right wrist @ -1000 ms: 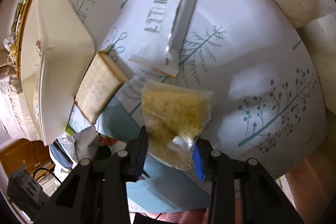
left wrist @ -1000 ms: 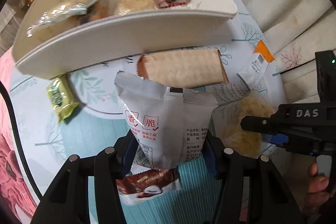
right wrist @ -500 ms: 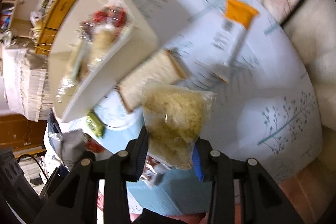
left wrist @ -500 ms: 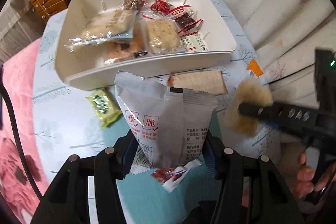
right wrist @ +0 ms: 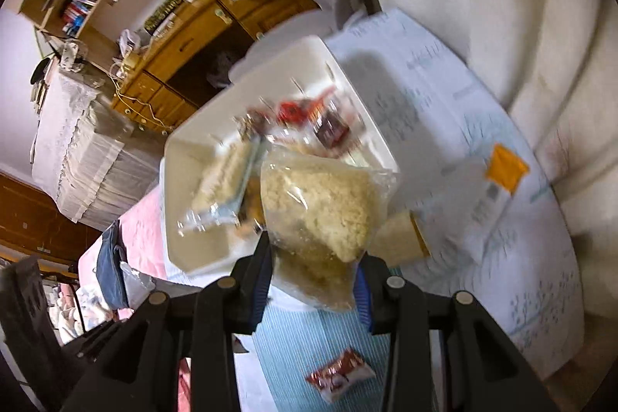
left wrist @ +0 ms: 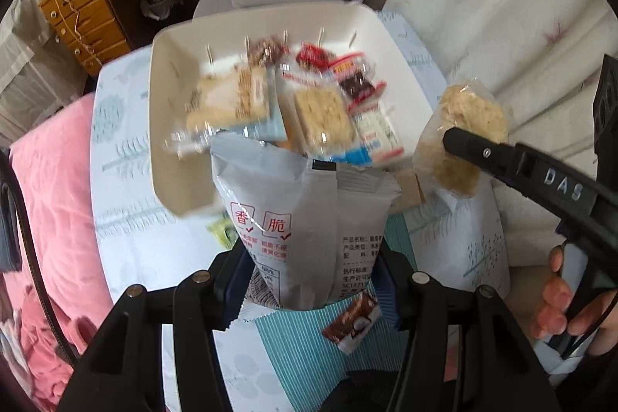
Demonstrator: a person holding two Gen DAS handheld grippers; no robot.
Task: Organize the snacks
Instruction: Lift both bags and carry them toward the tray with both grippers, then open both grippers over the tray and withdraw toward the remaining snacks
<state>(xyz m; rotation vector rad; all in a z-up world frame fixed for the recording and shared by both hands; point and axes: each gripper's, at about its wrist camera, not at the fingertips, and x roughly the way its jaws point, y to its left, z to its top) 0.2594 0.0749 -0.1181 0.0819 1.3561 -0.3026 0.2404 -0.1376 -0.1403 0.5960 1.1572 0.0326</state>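
1. Left gripper (left wrist: 311,280), lower centre of the left wrist view: jaws part-way apart and clamped on the lower end of a grey snack bag (left wrist: 305,230) with red printed characters; the bag stands upright, its crimped top covering the near edge of the bin.
2. Right gripper (right wrist: 314,267), lower centre of the right wrist view: jaws narrower, pinching a clear packet of pale crumbly snack (right wrist: 324,207); in the left wrist view the same packet (left wrist: 459,138) shows at right, a hand (left wrist: 560,307) on the grip at the far right edge.
3. White bin (left wrist: 166,126), upper centre of both views, on the table: holds several wrapped snacks, blurred; red wrappers toward its upper right, pale bars toward centre and left.
4. Table cover (left wrist: 127,219), white with a tree print, a teal ribbed patch toward the bottom.
5. Loose items on the table: small brown-and-white packet (right wrist: 340,373) at bottom centre; orange-ended packet (right wrist: 502,168) at right; a tan bar (right wrist: 401,238) beside the bin; a green item (left wrist: 224,232) behind the grey bag, possibly a small packet, mostly hidden.
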